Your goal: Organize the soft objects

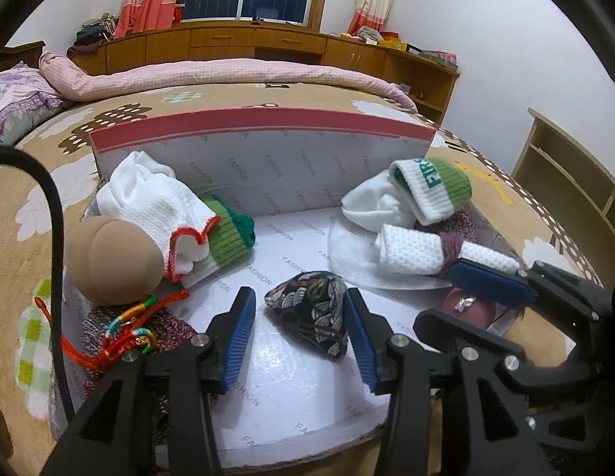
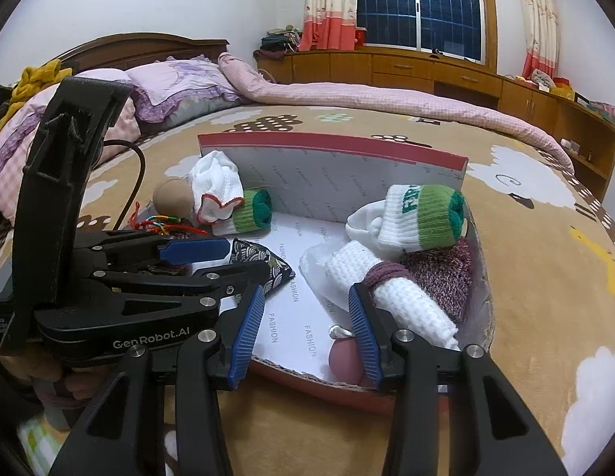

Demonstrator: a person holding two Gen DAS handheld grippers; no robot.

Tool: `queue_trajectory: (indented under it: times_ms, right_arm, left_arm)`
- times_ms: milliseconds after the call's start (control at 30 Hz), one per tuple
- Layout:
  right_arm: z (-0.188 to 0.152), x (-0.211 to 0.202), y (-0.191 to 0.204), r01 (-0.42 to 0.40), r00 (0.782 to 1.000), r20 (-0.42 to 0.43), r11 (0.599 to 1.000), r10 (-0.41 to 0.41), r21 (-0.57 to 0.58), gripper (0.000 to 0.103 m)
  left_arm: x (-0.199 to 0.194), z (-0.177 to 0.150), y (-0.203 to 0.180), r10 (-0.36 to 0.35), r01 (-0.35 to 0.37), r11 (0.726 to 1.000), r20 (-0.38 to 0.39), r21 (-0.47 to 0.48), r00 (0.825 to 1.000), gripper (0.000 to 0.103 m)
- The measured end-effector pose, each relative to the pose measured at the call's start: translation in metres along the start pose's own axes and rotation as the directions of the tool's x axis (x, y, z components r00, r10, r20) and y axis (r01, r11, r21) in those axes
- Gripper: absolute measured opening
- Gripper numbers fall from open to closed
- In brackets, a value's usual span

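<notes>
The left tool (image 1: 299,333) has its two blue fingers apart, with a small dark patterned pouch (image 1: 313,309) between them, lying on the white floor of the box (image 1: 267,158). The right tool (image 2: 307,333) is apart too, holding nothing; a rolled white cloth (image 2: 390,293) lies just beside its right finger. Farther ahead of the left tool sit a green and white sock roll (image 1: 224,242) and a tan soft ball (image 1: 113,261). The box rests on the bed (image 2: 525,238).
</notes>
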State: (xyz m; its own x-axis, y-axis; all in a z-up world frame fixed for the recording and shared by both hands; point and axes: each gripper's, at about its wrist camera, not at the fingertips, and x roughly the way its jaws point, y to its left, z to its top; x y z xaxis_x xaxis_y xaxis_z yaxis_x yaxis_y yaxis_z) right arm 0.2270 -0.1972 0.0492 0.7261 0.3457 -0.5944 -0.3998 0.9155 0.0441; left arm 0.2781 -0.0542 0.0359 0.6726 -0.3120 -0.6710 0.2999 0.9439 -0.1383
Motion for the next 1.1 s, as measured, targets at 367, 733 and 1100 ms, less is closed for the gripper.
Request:
queue_trajectory:
  times_ms: [367,733,1100]
  right_arm:
    - [0.005,-0.002,-0.004,-0.003,0.999,-0.045,0.999,0.005,0.039,0.047]
    - [0.008,-0.006,-0.004,-0.027,0.998,-0.060,0.996,0.032,0.082,0.055]
    - [0.004,-0.014,0.001,-0.039,0.998,-0.045,0.993,0.044,0.109,0.060]
  left_arm:
    - [-0.007,0.020,-0.005,0.032,-0.037,0.998,-0.114,-0.047,0.993,0.061]
    - [-0.018,0.012,-0.011,0.088,-0.090,0.996,-0.143,-0.014,0.986,0.062]
    - [-0.046,0.002,-0.013,0.120,-0.121,0.993,-0.107,0.004,0.987,0.063]
